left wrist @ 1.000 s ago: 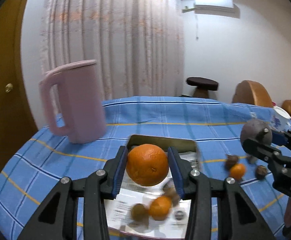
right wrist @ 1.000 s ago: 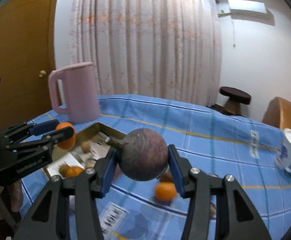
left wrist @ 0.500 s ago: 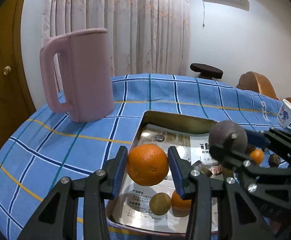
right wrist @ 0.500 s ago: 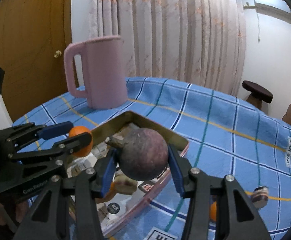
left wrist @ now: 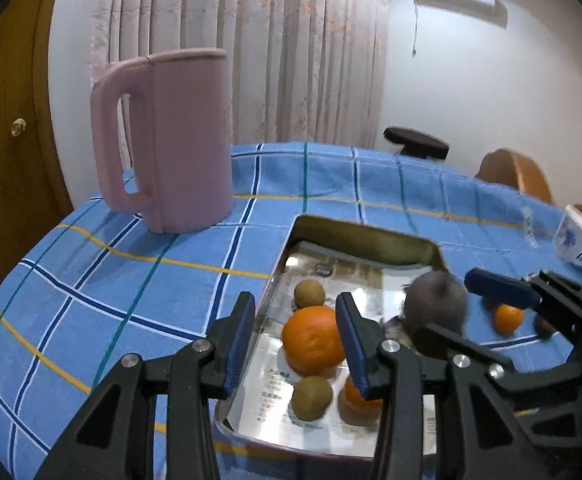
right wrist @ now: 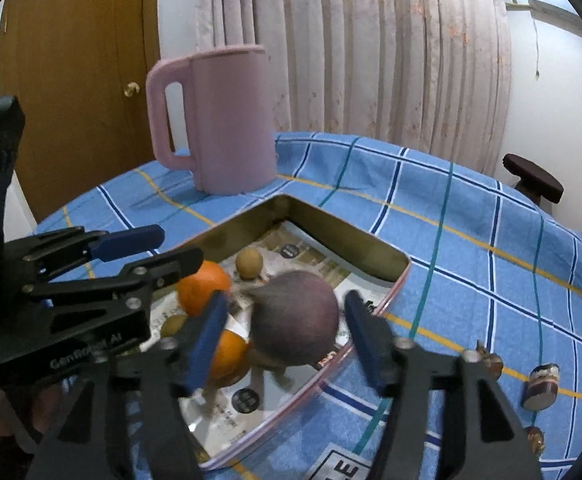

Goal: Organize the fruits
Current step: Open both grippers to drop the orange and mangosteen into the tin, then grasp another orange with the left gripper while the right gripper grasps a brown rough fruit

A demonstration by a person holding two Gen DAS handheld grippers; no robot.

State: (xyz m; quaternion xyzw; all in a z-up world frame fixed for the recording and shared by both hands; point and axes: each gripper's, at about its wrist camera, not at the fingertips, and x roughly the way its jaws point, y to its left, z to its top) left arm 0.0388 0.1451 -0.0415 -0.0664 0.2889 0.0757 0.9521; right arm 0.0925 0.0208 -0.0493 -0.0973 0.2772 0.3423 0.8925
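Two fruits are going into the tin tray [left wrist: 365, 236] at once. The dark round fruit [right wrist: 295, 318] sits blurred over the tray's near edge; the right gripper [right wrist: 283, 326] has just been opening and its pads stand clear of it. Best to lift straight away without nudging it. The big orange [left wrist: 311, 340] lies between the left gripper's [left wrist: 297, 332] fairly narrow jaws; whether they still pinch it I cannot tell. Small fruits [right wrist: 541, 386] wait on the desk [right wrist: 471, 216].

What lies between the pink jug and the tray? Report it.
Only bare blue checked tablecloth lies between the pink jug and the tray; both wrist views show it.
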